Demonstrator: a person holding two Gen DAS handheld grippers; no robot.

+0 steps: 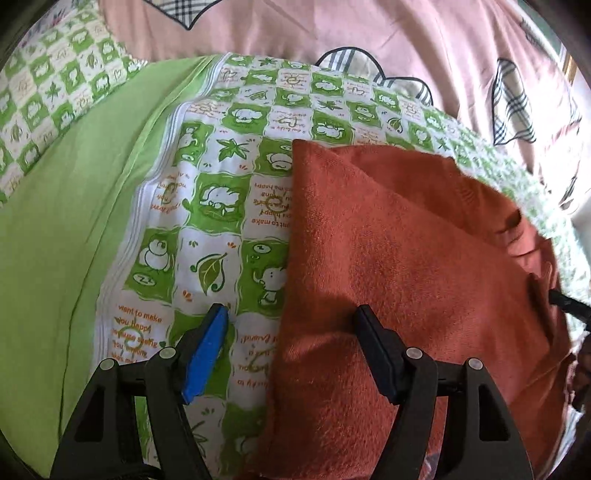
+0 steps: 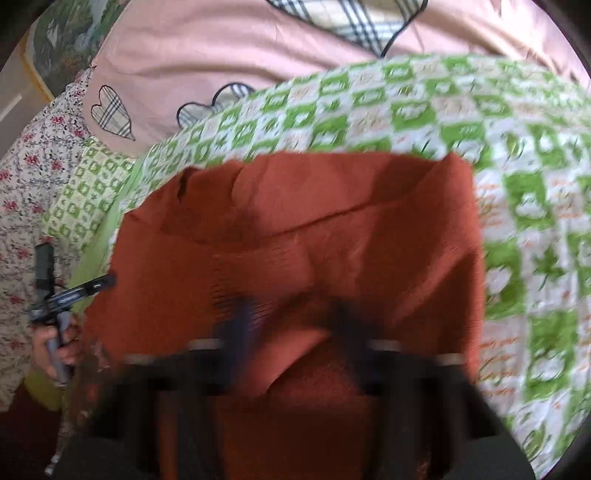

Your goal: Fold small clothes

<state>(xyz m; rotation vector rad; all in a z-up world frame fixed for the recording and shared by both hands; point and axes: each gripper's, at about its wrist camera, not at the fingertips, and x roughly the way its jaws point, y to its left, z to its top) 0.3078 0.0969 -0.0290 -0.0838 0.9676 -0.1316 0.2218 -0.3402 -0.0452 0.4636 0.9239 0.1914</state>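
The rust-orange garment [image 1: 399, 266] is a matt, nubby knit. The green-checked bedsheet [image 1: 221, 177] is smooth printed cotton. The pink quilt [image 1: 332, 33] looks faintly satiny.

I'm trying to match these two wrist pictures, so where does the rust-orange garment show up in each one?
Left wrist view: rust-orange garment fills the right half, its left edge between the open left gripper's fingers.
Right wrist view: it fills the centre, directly ahead of the blurred right gripper.
Shared landmark: the green checked sheet under it.
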